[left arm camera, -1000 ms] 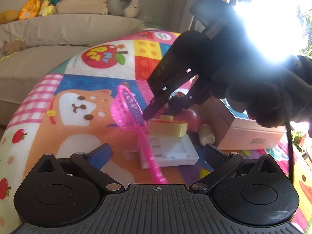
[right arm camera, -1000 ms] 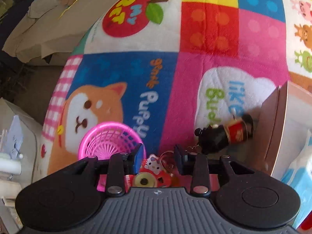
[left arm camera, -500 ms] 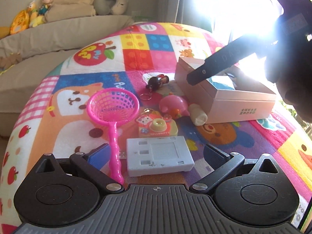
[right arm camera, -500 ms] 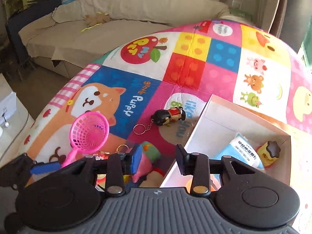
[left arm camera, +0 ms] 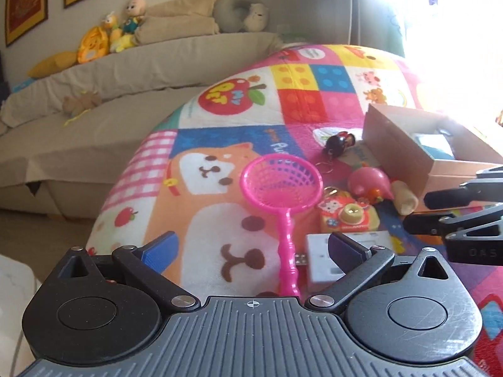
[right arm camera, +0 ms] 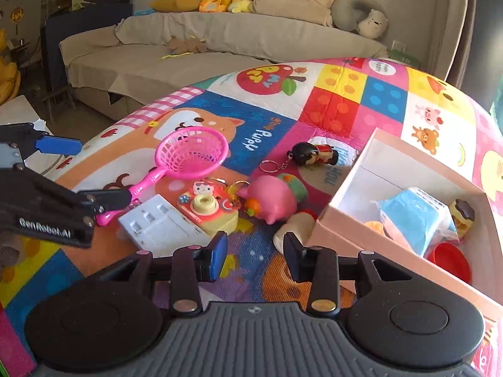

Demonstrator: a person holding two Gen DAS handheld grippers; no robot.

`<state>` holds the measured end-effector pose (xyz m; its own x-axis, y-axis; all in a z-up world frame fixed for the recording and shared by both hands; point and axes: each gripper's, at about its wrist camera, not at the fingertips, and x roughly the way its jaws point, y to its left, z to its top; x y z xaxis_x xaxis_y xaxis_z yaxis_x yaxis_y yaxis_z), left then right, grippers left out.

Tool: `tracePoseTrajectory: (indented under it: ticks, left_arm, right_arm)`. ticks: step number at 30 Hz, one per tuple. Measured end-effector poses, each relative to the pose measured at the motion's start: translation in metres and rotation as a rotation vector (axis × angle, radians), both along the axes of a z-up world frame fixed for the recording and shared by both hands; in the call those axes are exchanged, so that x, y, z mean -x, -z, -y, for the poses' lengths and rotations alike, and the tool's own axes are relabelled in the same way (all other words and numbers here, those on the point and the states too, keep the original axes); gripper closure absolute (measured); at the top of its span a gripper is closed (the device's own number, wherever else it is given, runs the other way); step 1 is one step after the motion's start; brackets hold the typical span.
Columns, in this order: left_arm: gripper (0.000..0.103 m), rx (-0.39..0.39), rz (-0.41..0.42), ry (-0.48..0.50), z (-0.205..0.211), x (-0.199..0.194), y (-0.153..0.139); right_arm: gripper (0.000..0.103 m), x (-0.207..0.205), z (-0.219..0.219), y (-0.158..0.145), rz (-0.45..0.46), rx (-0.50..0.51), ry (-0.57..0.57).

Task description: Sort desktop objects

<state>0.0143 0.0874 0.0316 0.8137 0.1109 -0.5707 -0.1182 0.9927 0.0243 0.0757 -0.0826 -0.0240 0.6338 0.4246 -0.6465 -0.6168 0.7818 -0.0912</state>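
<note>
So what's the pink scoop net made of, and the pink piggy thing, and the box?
Pink scoop net: hard, glossy plastic, judging by its moulded mesh and shiny handle. Pink pig toy: probably soft rubber or squishy foam; it looks smooth, rounded and matte. Box: likely cardboard, with thin, flat, matte pale-pink walls.

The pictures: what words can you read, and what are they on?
"GenRobot.AI": left gripper arm, in the right wrist view.
"OAS": right gripper arm, left wrist view.
"Puppy": play mat.
"you": play mat, partly hidden.
"My Pet": apple patch, roughly.
Toy camera print: too blurred.
</note>
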Motion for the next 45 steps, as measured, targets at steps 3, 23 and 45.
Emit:
tracePoseTrajectory:
  ticks: [3, 23, 45]
  left_arm:
    - [0.0, 0.02, 0.0, 0.066, 0.016, -0.001, -0.002]
    - [0.0, 0.059, -0.017, 0.197, 0.039, 0.01, -0.002]
    - [0.0, 0.043, -0.14, 0.184, 0.062, -0.019, 0.029]
  right_arm:
    - [0.065, -0.01, 0.008, 0.006, -0.001, -0.016, 0.044]
    - [0.077, -0.02, 0.011, 0.009, -0.096, -0.052, 0.093]
    - [0.032, 0.034, 0.104, 0.02, -0.018, -0.04, 0.222]
